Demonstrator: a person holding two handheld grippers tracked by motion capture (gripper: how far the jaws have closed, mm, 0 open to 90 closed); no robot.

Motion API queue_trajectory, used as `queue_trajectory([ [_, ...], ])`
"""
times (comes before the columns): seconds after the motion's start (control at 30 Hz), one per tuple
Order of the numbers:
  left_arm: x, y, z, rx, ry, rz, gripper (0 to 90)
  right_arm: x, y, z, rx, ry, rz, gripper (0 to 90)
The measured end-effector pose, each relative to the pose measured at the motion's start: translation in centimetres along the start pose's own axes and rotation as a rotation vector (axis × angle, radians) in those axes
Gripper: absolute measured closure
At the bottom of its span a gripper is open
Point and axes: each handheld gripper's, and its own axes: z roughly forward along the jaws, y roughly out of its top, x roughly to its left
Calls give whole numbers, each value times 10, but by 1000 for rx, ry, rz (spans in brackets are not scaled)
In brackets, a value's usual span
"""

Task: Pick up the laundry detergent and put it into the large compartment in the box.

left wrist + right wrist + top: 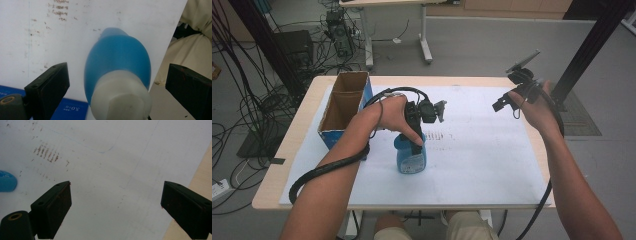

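Note:
A blue bottle [411,159] with a white cap stands upright on the white sheet [482,160] near the table's front middle. My left gripper [417,141] hangs right over it, pointing down. In the left gripper view the bottle [117,57] and its white cap [122,100] sit between my two wide-apart jaws without touching either; the left gripper [117,91] is open. My right gripper [501,103] is held up over the sheet's far right part, open [116,207] with nothing between its jaws. The bottle's blue edge [6,183] shows at the left of the right gripper view.
An open cardboard box [344,102] with blue sides stands at the table's far left, close to my left forearm. The sheet bears brown smudges [439,136] near its middle. The wooden table edge [539,150] runs just right of the sheet.

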Motion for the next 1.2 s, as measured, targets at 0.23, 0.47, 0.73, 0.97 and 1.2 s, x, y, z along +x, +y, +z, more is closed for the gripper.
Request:
queue_trajectory([
  [0.23,1,1,9,10,-4,-7,57,1,2,2,4,3,-3,98],
  [0.47,1,2,13,12,-4,-3,57,0,2,4,7,7,2,98],
  [0.73,0,1,14,8,-1,-6,56,-1,1,5,7,7,3,98],
  [0.97,0,1,15,8,1,-3,55,0,2,6,12,7,1,99],
  [1.2,0,0,14,4,3,-6,55,1,1,4,7,5,0,100],
])
